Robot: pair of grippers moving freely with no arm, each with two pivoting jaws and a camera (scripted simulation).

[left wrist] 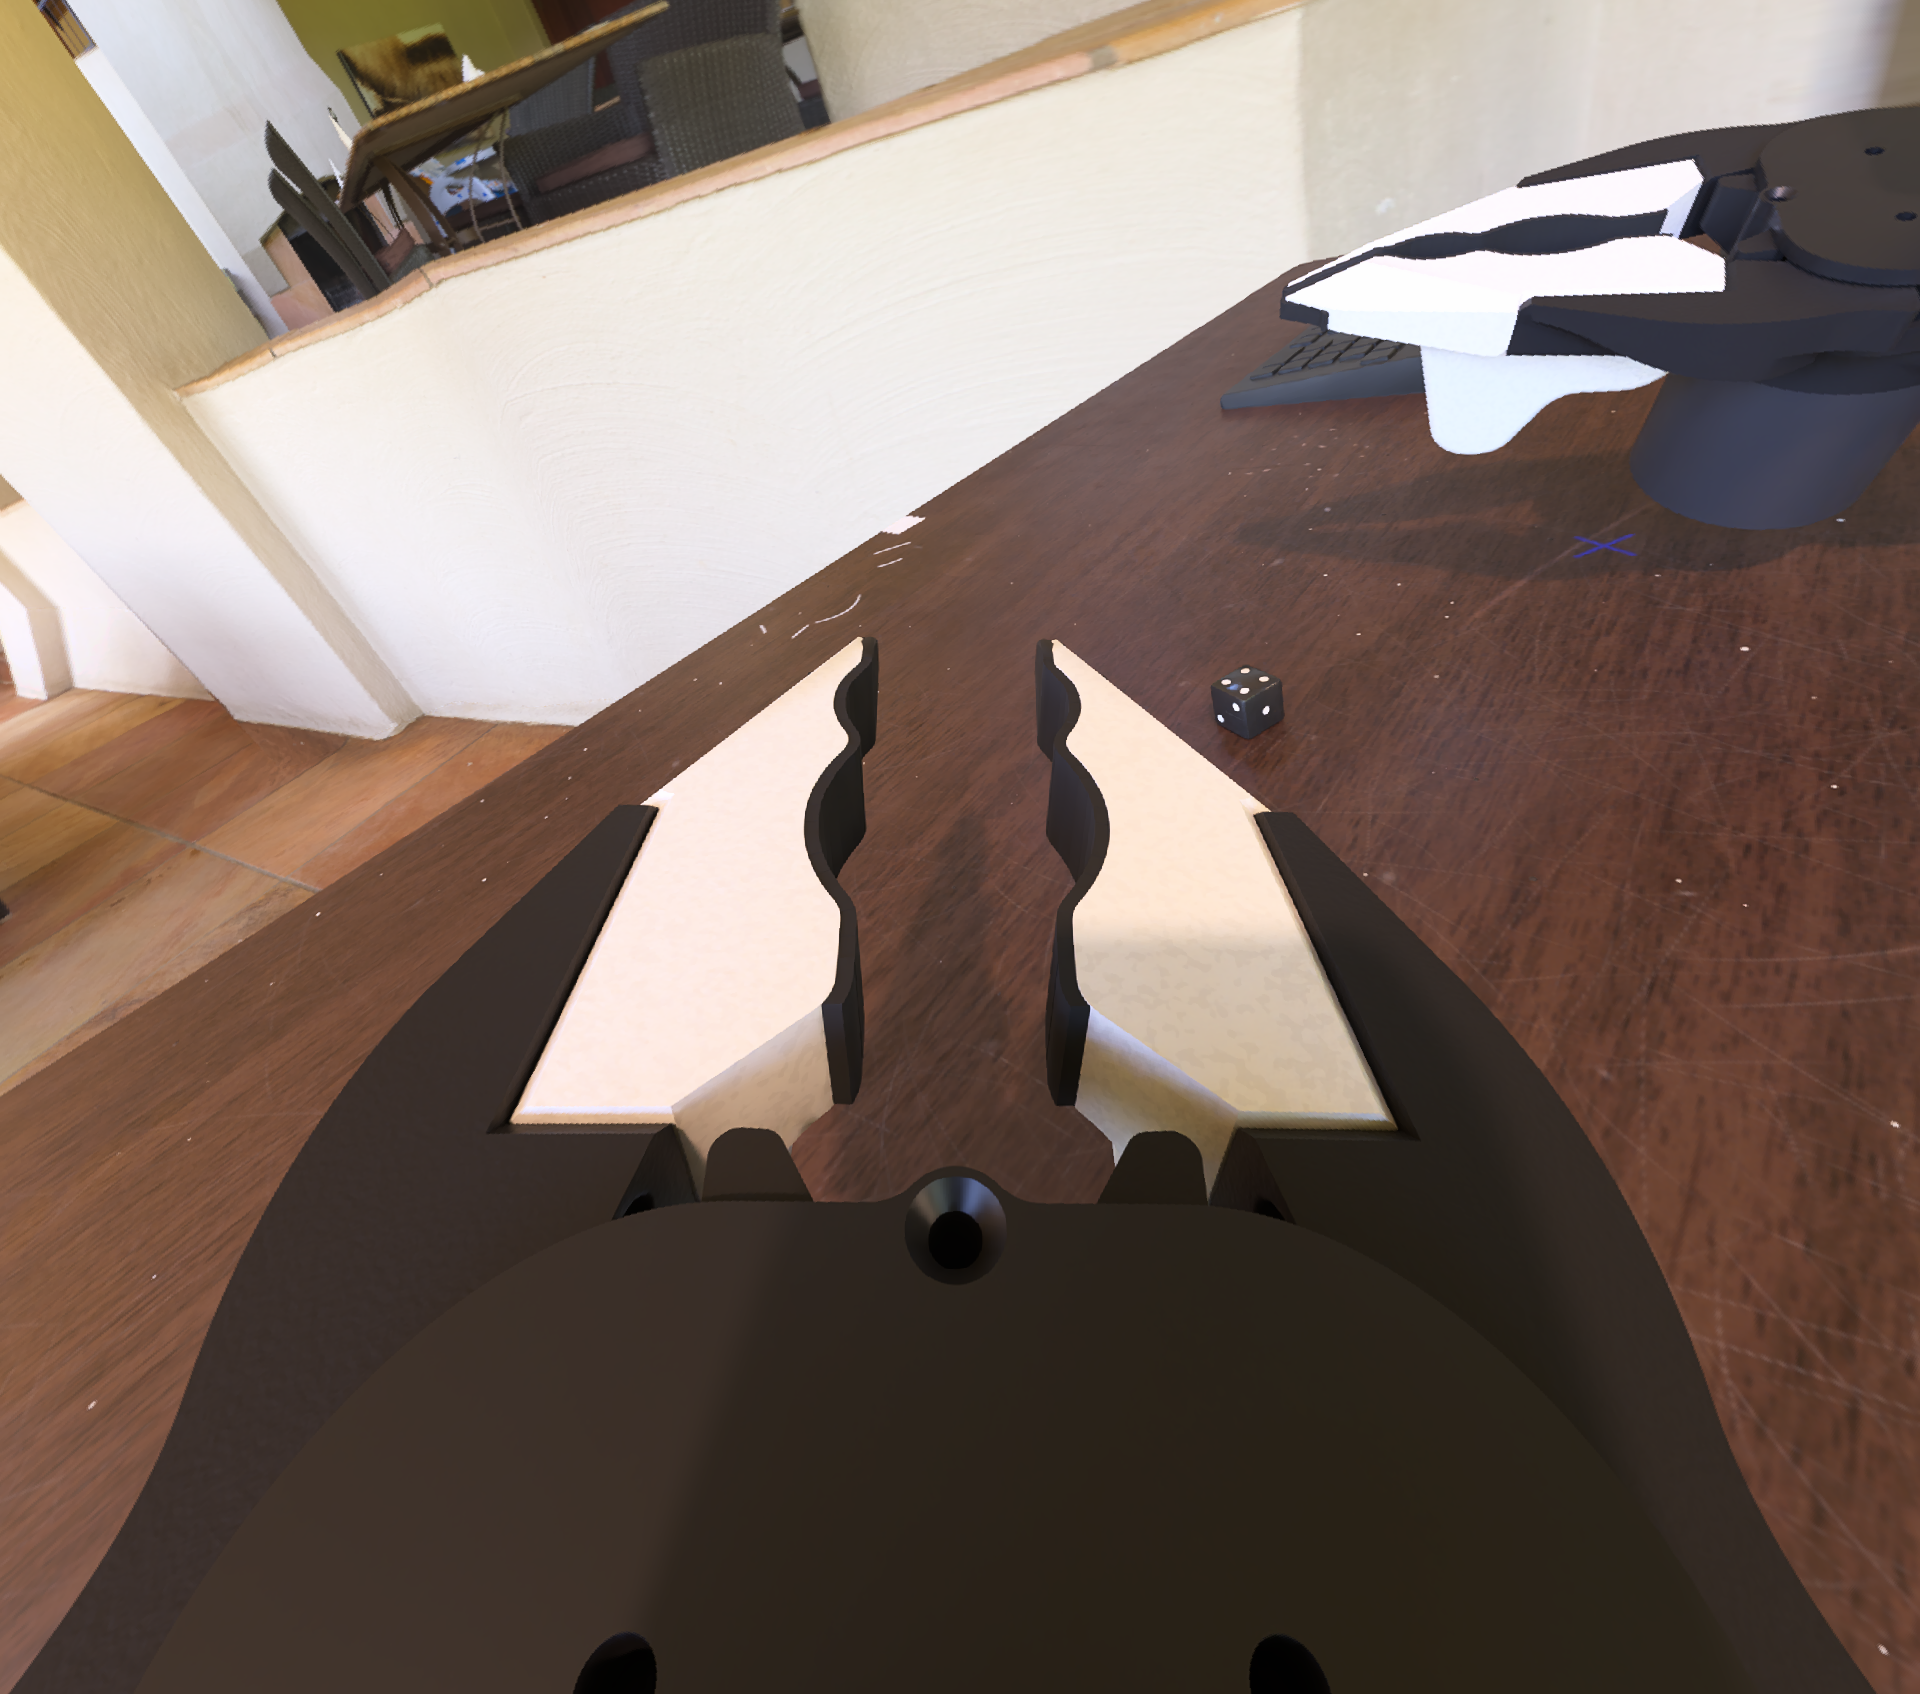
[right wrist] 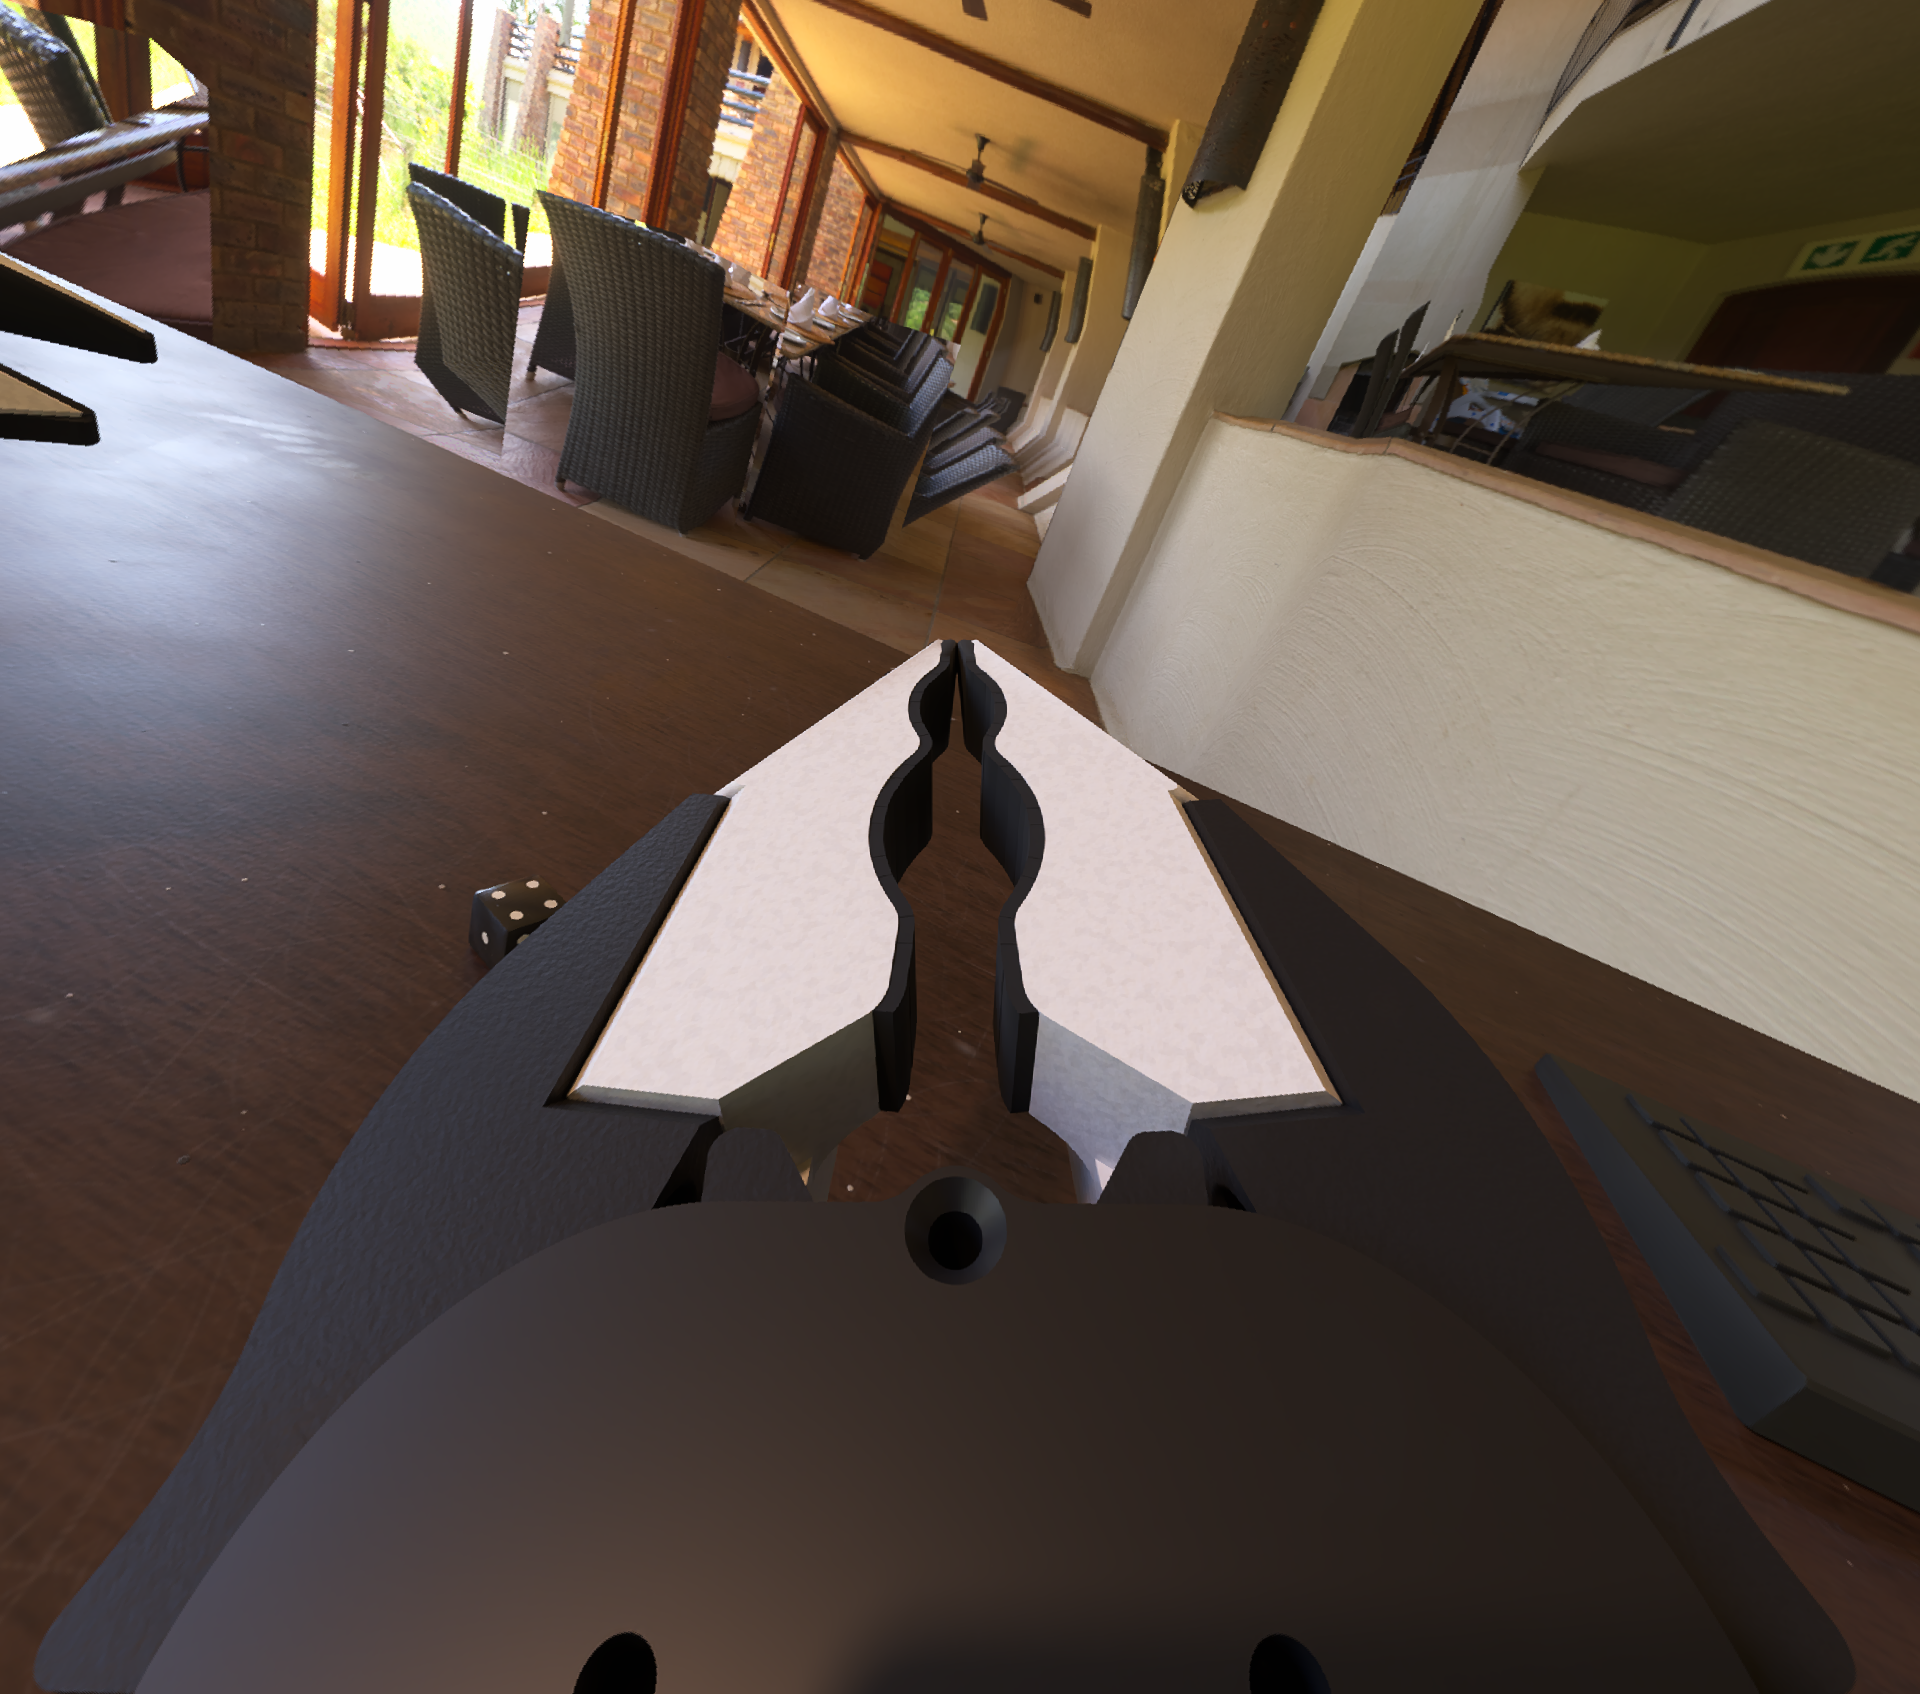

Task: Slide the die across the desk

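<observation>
A small black die with white pips lies on the dark wooden desk. My left gripper is open and empty, low over the desk, with the die just right of its right fingertip and apart from it. My right gripper is shut on nothing, raised above the desk. In the right wrist view the die sits to the left of the left finger, partly hidden by it. The right gripper also shows in the left wrist view, far right, above the desk.
A black keyboard lies on the desk at the right gripper's right; it shows under that gripper in the left wrist view. A small blue cross marks the desk. The desk's far edge runs just beyond the left fingertips.
</observation>
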